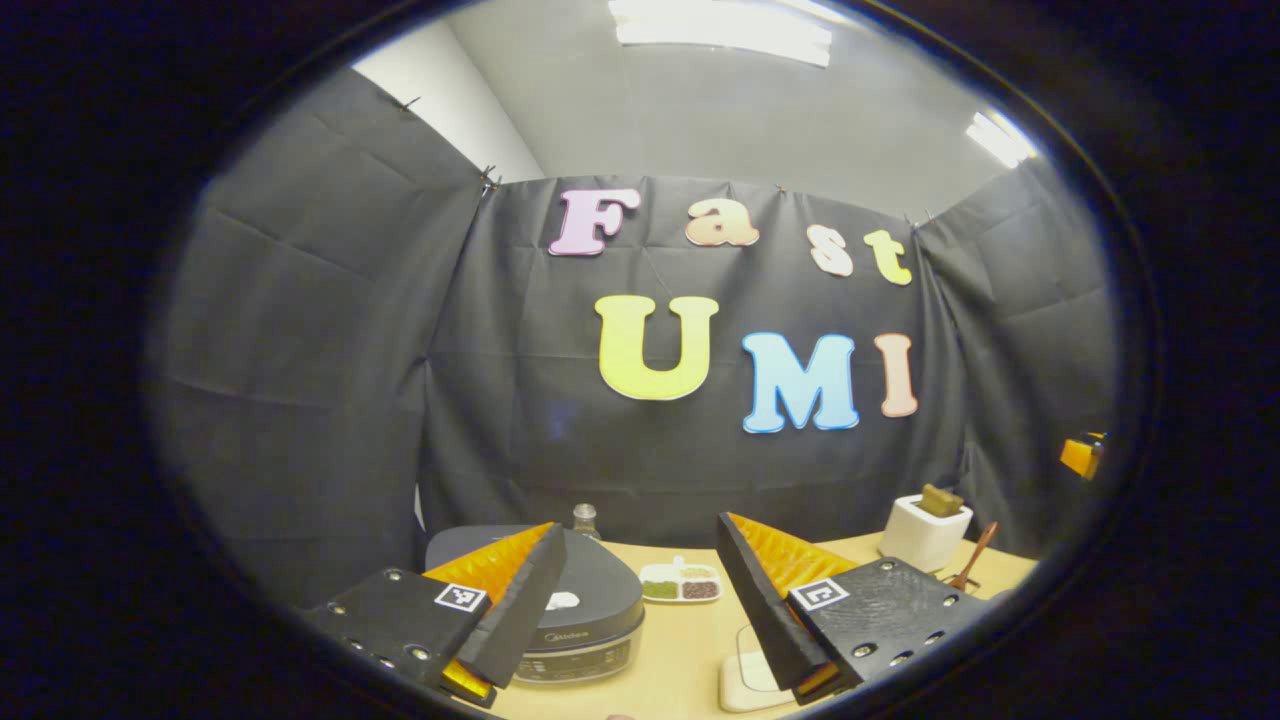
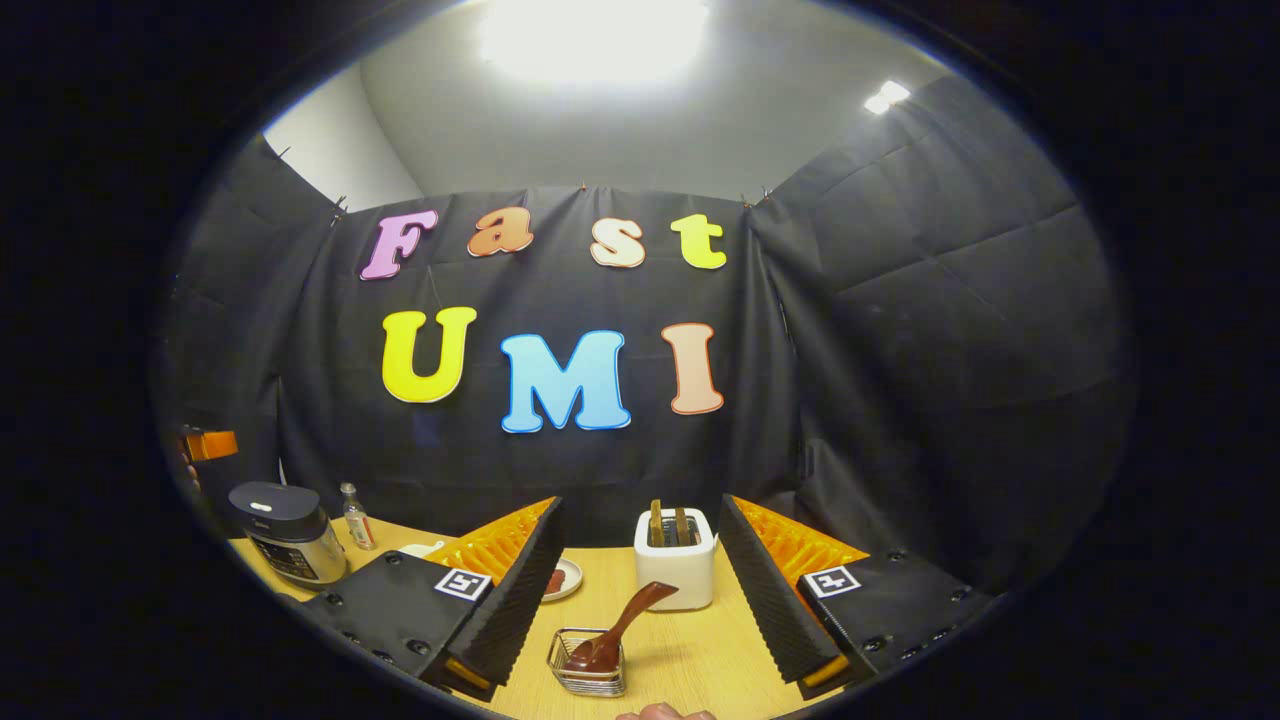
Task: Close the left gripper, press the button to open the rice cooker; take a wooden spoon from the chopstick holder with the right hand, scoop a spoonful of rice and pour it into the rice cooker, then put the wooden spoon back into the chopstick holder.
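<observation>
**A:** You are in the black-cloth booth, over a pale wooden bench (image 2: pixel 690 650). Start with what is nearest you.

**B:** Your left hand-held gripper (image 1: pixel 640 590) hangs above the bench with its fingers spread wide, clenched on nothing. Just beyond and slightly left of its gap sits the rice cooker (image 1: pixel 575 610), lid down, its pale button (image 1: pixel 562 600) on top, peeking past the left finger.

**A:** So the button lies ahead, low and left?

**B:** Yes. You would need to close the fingers first, I judge, then come down leftward onto it.

**A:** And your right?

**B:** Your right hand-held gripper (image 2: pixel 640 590) is released too, fingers apart. The wire chopstick holder (image 2: pixel 588 662) sits low in its gap, the wooden spoon (image 2: pixel 618 628) leaning up to the right. Behind it stands the toaster (image 2: pixel 676 558). The right side is nearer the spoon.
</observation>
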{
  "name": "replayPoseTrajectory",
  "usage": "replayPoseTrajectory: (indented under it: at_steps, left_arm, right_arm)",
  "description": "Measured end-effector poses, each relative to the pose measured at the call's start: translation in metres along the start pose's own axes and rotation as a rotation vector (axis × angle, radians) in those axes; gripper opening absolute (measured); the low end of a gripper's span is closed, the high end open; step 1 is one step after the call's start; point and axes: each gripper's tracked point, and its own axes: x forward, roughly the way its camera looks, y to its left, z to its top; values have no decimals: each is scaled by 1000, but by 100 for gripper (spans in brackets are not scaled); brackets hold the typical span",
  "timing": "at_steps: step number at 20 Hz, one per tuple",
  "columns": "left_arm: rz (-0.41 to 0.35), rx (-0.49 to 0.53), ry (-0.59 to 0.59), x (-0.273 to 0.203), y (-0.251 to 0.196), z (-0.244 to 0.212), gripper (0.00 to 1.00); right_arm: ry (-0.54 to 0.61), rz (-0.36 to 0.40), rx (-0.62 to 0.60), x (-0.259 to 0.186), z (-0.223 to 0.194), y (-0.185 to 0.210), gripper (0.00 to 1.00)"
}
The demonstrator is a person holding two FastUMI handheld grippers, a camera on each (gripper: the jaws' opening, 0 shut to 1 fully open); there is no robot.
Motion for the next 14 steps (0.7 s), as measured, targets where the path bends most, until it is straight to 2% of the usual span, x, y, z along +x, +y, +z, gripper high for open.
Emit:
replayPoseTrajectory:
  at_steps: [2,3,4,9,14]
  left_arm:
    - [6,7,-1,-3,13,6,93]
    - [-2,19,0,-7,12,8,92]
    - [-11,33,1,-10,11,9,94]
    - [-41,83,-9,-22,5,15,93]
    - [-28,147,-31,-26,5,22,94]
  right_arm:
    - [-1,-4,-1,-3,8,0,97]
    - [5,-8,-13,-3,8,-1,92]
    - [19,-8,-26,-2,4,1,97]
    - [96,19,-36,3,-20,16,98]
    - [109,31,-54,6,-25,25,98]
